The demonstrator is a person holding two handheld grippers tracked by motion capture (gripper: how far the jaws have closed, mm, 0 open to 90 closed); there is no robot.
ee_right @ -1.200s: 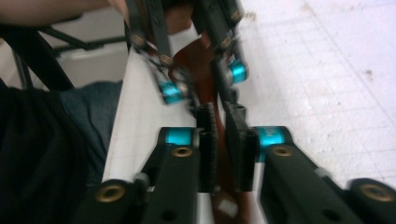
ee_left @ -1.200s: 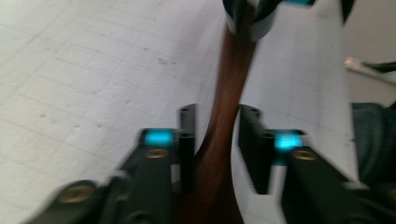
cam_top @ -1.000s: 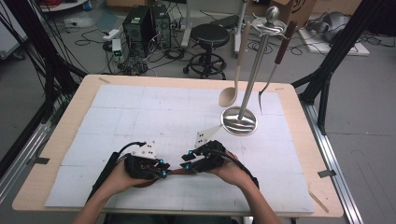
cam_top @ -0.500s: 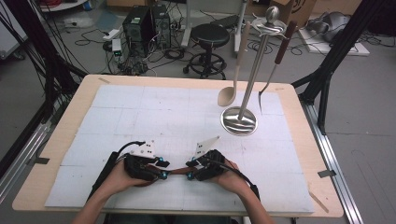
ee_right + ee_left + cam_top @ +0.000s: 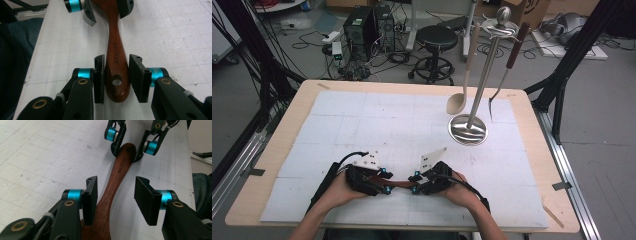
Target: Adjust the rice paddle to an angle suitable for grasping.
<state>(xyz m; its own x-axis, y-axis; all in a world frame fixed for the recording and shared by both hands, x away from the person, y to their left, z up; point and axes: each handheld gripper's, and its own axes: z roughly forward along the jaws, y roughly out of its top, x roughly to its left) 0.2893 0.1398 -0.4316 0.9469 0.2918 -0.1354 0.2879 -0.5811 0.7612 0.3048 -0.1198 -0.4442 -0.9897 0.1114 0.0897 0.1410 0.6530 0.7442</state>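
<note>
Wooden table (image 5: pixel 272 165) is carrying a utensil (image 5: pixel 117 177) near its front edge, between both grippers. Left gripper (image 5: pixel 116 195) has just been opening around the wide end, releasing it. Right gripper (image 5: pixel 116 77) has been closing onto the handle end, taking over.

light: even, bright, from overhead | shadows: soft, short beside the stand's round base (image 5: pixel 467 129) | glare: pale sheen on that base | blur: high view slightly soft; gripper views sharp near, softer far | distortion: mild bending at edges
</note>
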